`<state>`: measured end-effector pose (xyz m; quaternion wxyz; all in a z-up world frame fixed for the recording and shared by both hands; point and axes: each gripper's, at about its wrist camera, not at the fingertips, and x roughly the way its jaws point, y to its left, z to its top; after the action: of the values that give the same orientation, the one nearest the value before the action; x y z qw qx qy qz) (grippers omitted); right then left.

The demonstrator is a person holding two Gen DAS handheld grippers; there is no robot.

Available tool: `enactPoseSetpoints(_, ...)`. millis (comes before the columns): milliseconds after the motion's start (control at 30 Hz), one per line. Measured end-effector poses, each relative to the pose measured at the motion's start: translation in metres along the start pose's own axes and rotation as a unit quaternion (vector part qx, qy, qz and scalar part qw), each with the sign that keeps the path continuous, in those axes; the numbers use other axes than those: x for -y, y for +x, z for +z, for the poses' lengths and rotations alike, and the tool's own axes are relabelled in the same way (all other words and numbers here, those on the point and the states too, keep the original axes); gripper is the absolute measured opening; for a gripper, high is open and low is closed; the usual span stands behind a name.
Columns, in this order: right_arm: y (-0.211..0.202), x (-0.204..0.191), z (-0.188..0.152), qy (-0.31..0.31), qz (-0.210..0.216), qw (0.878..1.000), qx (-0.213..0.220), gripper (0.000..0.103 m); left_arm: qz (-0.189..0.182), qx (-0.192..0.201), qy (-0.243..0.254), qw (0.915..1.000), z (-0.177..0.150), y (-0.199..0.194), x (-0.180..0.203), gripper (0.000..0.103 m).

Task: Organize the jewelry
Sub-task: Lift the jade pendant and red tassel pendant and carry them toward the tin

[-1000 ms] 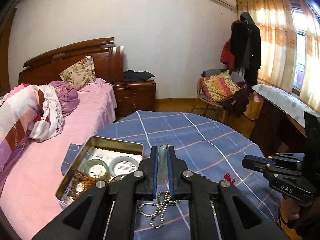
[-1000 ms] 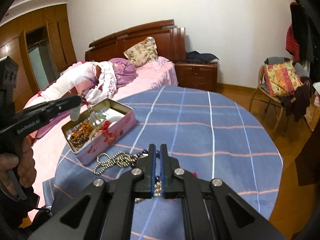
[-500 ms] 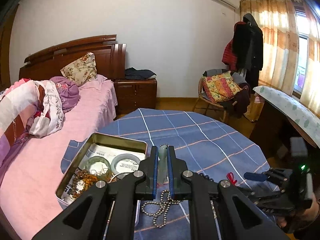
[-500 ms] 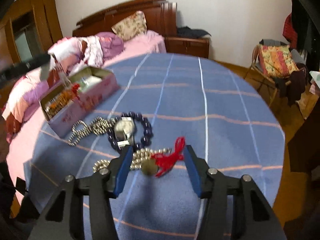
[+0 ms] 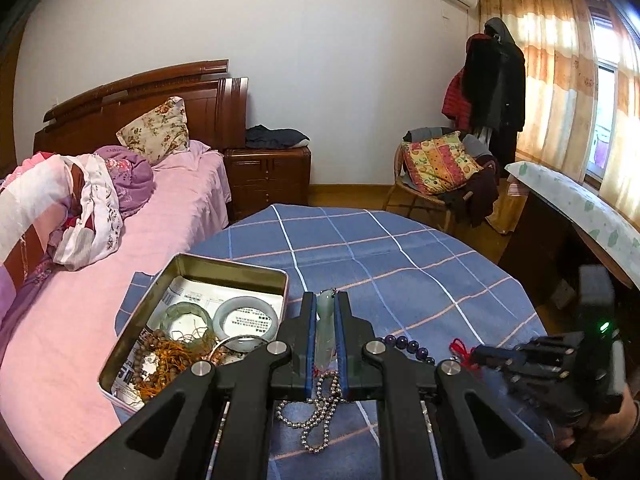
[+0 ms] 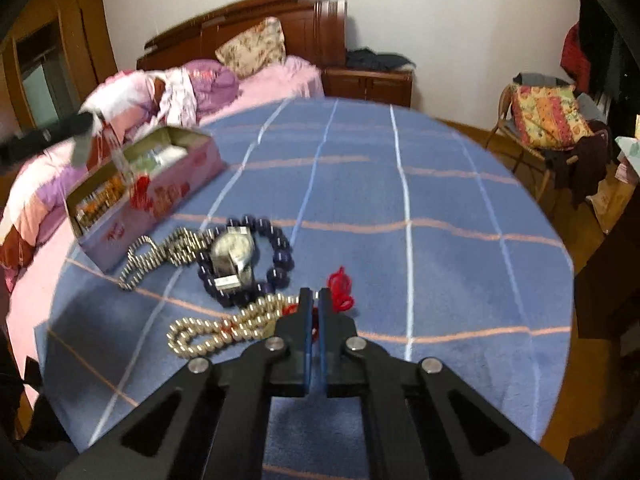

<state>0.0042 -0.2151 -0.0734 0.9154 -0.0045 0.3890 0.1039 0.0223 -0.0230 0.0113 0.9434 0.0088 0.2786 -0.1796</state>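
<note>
Patience serves us best: left claw [image 5: 325, 336] clamped on the jade pendant [image 5: 326, 330], right claw [image 6: 316, 320] pinched on the red cord [image 6: 340, 286], we lift slowly toward the tin [image 5: 192, 262] so the pearl strand [image 6: 216, 330] trails free.

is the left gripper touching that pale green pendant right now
Touching. The left wrist view shows the left gripper shut on the green pendant, both blue finger pads pressed flat against its sides with no gap.

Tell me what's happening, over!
Left gripper shut on jade pendant, beside the tin. Right gripper shut on red cord. Watch, beads on table.
</note>
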Motion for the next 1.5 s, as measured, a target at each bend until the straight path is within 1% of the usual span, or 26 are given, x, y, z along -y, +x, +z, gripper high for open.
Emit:
enactPoseSetpoints(133, -0.024, -0.001, 0.017, -0.005, -0.001, 0.999, 0.039, 0.003, 0.004, 0.008, 0.0, 1.0, 0.004, -0.004, -0.003, 0.008)
enactPoseSetpoints(300, -0.039, -0.004, 0.031, -0.015, -0.004, 0.998, 0.061, 0.003, 0.006, 0.015, -0.001, 0.9999, 0.008, -0.008, -0.006, 0.008)
enactPoseSetpoints(400, -0.037, -0.009, 0.035, -0.025, -0.004, 0.998, 0.057, 0.003, 0.006, 0.014, -0.001, 0.9999, 0.008, -0.007, -0.008, 0.008)
enactPoseSetpoints(467, -0.027, -0.013, 0.034, -0.043, -0.007, 0.999, 0.027, 0.003, 0.005, 0.013, -0.003, 0.9999, 0.008, -0.006, -0.008, 0.008)
enactPoseSetpoints(500, -0.023, -0.014, 0.03, -0.047, -0.018, 0.998, 0.022, 0.005, 0.004, 0.013, -0.004, 0.9999, 0.008, -0.006, -0.009, 0.008)
enactPoseSetpoints(533, -0.019, -0.012, 0.028, -0.047, -0.025, 0.998, 0.018, 0.01, 0.003, 0.013, -0.004, 0.9999, 0.007, -0.006, -0.008, 0.008)
enactPoseSetpoints(567, -0.011, -0.009, 0.023, -0.041, -0.029, 0.999, 0.003, 0.031, 0.002, 0.012, -0.004, 0.9999, 0.007, -0.005, -0.008, 0.008)
enactPoseSetpoints(600, -0.007, -0.005, 0.019, -0.036, -0.027, 0.999, -0.008, 0.064, 0.001, 0.011, -0.003, 0.9999, 0.006, -0.005, -0.007, 0.008)
enactPoseSetpoints(633, -0.001, -0.002, 0.013, -0.03, -0.03, 0.999, -0.012, 0.074, 0.0, 0.009, -0.004, 1.0, 0.005, -0.003, -0.007, 0.008)
enactPoseSetpoints(667, 0.004, 0.0, 0.008, -0.03, -0.041, 0.999, -0.018, 0.071, -0.001, 0.007, -0.004, 1.0, 0.004, -0.002, -0.007, 0.008)
enactPoseSetpoints(700, 0.012, 0.002, 0.004, -0.032, -0.048, 0.998, -0.03, 0.06, -0.001, 0.005, -0.004, 1.0, 0.003, -0.001, -0.007, 0.008)
enactPoseSetpoints(733, 0.016, 0.004, 0.002, -0.031, -0.049, 0.998, -0.038, 0.055, -0.002, 0.003, -0.005, 1.0, 0.003, 0.001, -0.006, 0.008)
enactPoseSetpoints(767, 0.021, 0.006, 0.0, -0.027, -0.047, 0.997, -0.046, 0.053, -0.003, 0.001, -0.005, 1.0, 0.002, 0.002, -0.006, 0.008)
enactPoseSetpoints(833, 0.028, 0.008, -0.003, -0.026, -0.056, 0.997, -0.052, 0.053, -0.005, -0.003, -0.006, 1.0, 0.001, 0.004, -0.005, 0.008)
enactPoseSetpoints(867, 0.032, 0.007, -0.005, -0.03, -0.061, 0.996, -0.057, 0.047, -0.004, -0.004, -0.005, 1.0, 0.001, 0.005, -0.005, 0.008)
enactPoseSetpoints(900, 0.034, 0.008, -0.005, -0.031, -0.06, 0.996, -0.062, 0.034, -0.005, -0.006, -0.006, 1.0, 0.001, 0.007, -0.006, 0.008)
enactPoseSetpoints(933, 0.036, 0.009, -0.007, -0.028, -0.057, 0.996, -0.063, 0.026, -0.005, -0.008, -0.007, 0.9999, 0.0, 0.008, -0.005, 0.008)
enactPoseSetpoints(967, 0.034, 0.009, -0.007, -0.028, -0.055, 0.996, -0.06, 0.006, -0.005, -0.01, -0.009, 0.9999, -0.001, 0.01, -0.006, 0.008)
enactPoseSetpoints(1033, 0.029, 0.006, -0.008, -0.036, -0.057, 0.996, -0.054, 0.007, -0.004, -0.016, -0.013, 0.9998, -0.002, 0.015, -0.009, 0.008)
enactPoseSetpoints(1167, 0.009, 0.004, 0.006, -0.032, -0.052, 0.998, -0.02, 0.007, 0.0, -0.021, -0.012, 0.9997, -0.001, 0.018, -0.013, 0.008)
enactPoseSetpoints(1367, -0.027, -0.017, 0.05, -0.055, -0.036, 0.996, 0.053, 0.007, 0.009, 0.0, -0.005, 0.9999, 0.009, 0.006, -0.017, 0.008)
enactPoseSetpoints(1500, -0.032, -0.039, 0.078, -0.075, -0.012, 0.994, 0.083, 0.007, 0.02, 0.015, -0.005, 0.9997, 0.018, -0.004, -0.027, 0.008)
